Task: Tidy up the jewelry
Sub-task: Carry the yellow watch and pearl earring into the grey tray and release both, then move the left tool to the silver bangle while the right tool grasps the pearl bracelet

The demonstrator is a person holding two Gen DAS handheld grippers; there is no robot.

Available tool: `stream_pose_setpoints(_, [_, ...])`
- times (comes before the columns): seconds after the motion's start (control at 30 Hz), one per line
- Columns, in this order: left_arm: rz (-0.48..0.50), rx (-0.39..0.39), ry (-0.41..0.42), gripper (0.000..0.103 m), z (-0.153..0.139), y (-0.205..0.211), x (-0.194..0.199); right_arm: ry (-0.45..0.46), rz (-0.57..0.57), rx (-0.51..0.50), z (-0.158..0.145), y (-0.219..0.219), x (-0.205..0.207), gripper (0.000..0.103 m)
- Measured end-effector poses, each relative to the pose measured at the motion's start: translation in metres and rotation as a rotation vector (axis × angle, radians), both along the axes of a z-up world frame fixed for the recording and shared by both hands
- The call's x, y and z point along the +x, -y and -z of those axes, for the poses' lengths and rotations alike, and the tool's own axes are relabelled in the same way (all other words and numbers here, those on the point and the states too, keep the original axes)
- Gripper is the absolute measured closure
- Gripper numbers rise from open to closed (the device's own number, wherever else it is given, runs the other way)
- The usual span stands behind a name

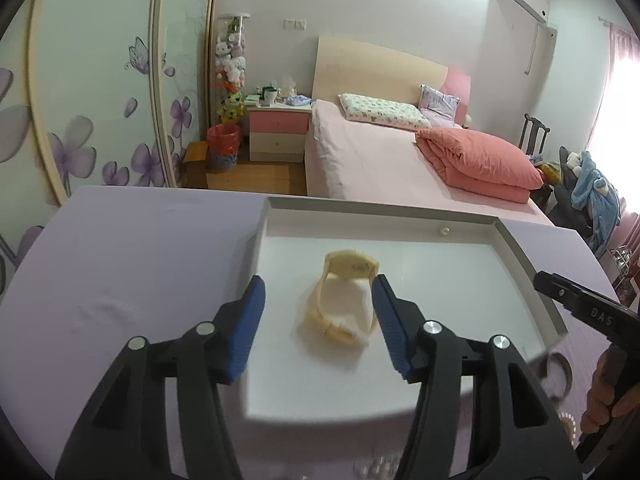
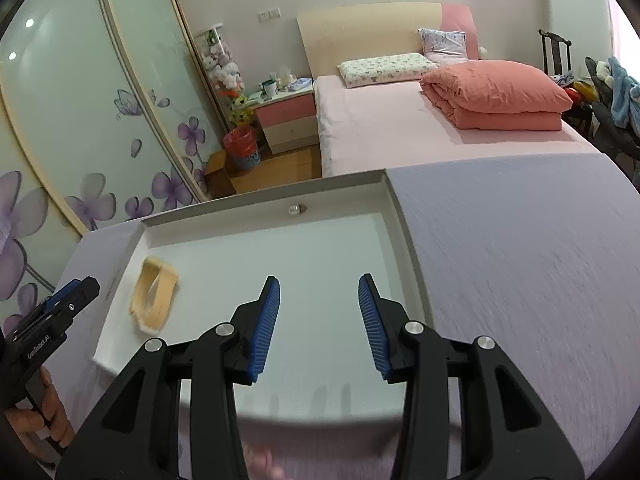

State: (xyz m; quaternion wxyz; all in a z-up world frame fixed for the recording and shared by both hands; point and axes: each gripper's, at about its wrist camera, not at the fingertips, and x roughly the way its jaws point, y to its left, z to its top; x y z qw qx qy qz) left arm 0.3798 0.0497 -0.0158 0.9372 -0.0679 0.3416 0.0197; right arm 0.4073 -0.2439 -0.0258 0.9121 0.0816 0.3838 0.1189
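Note:
A cream wristwatch (image 1: 344,300) with its strap looped lies on the floor of a white tray (image 1: 380,209). My left gripper (image 1: 319,280) hovers over it, open. The blue pads stand on either side of the watch and do not press it. A small pearl earring (image 1: 443,231) rests against the tray's far wall. In the right wrist view, my right gripper (image 2: 319,280) is open over the bare middle of the tray (image 2: 260,196), with nothing between its pads. There the watch (image 2: 154,300) lies to the left, the pearl earring (image 2: 294,210) is at the far wall, and the left gripper (image 2: 60,308) is at the left edge.
The tray sits on a table under a lilac cloth (image 2: 520,260). A blurred dark ring-shaped piece (image 1: 558,368) and a beaded piece (image 1: 568,424) lie on the cloth by the tray's near right corner. A hand holds the right gripper's handle (image 1: 576,308). A bed (image 1: 380,160) stands beyond the table.

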Motion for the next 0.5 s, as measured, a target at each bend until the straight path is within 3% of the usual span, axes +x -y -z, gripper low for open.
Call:
stream_pose_setpoints(0.2, [-0.002,0.010,0.056,0.040,-0.010,-0.005,-0.061,0.054,-0.010,-0.007,-0.005,0.017,-0.054,0.060])
stream_pose_setpoints(0.33, [-0.001,0.004,0.097,0.036,-0.010,-0.010,-0.112,0.085,-0.018,-0.025,-0.002,0.029,-0.097,0.053])
stream_pose_setpoints(0.5, [0.015,0.032,0.136,0.030,-0.003,-0.007,-0.167,0.066,-0.018,-0.034,0.013,0.047,-0.135,0.053])
